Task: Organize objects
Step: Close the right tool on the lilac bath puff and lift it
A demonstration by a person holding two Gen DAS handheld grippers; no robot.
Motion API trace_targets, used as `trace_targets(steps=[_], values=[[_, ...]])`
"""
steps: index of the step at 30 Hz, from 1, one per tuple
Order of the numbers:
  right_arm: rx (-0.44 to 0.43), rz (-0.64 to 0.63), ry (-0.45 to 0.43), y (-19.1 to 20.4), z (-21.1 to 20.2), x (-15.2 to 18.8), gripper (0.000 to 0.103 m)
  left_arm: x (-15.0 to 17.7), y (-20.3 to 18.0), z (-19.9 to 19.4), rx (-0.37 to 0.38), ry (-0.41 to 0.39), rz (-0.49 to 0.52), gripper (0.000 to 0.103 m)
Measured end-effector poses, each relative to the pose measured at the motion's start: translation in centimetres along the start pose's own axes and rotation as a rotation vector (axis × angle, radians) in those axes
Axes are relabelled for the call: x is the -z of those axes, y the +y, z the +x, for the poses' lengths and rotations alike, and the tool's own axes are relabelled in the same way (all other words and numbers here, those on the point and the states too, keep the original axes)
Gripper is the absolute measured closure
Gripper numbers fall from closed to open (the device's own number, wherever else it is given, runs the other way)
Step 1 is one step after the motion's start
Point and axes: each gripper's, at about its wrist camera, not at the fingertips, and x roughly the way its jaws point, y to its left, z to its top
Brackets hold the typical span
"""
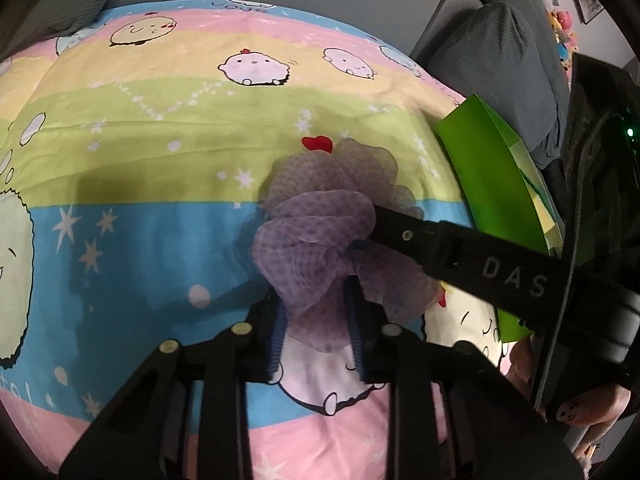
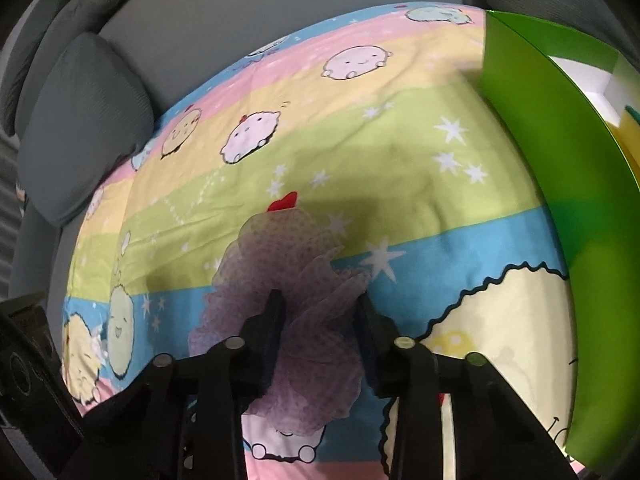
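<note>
1. The purple mesh bath pouf [image 1: 320,232] lies on the cartoon-print bed sheet [image 1: 160,128], right where the green stripe meets the blue one, and both my grippers are on it at once.
2. My left gripper [image 1: 318,320] has its jaws drawn in narrow, pinching a lower fold of the mesh between the blue pads [image 1: 356,320]; the pouf's bulk sits just ahead of and above those tips.
3. My right gripper [image 2: 320,320] also has its jaws pulled close on the mesh, gripping the ruffles from the other side; in the left view its finger reaches in from the right and disappears into the mesh.
4. The pouf is a loose ball with no real long axis, so direction matters more than alignment.
5. The green box [image 2: 532,152] stands open to my right, well apart from the pouf. I judge the right hand is nearer to it, so the carry would go that way.
</note>
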Motion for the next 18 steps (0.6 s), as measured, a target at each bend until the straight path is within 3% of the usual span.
trace_targets(steps=[4, 18], values=[[-0.044, -0.003, -0.007, 0.1, -0.4, 0.0, 0.078, 0.0, -0.2, -0.2, 0.005, -0.012, -0.002, 0.083], [-0.127, -0.091, -0.124, 2.5, -4.8, 0.8, 0.079, -0.3, -1.8, -3.8, 0.029, -0.151, 0.040, 0.086]])
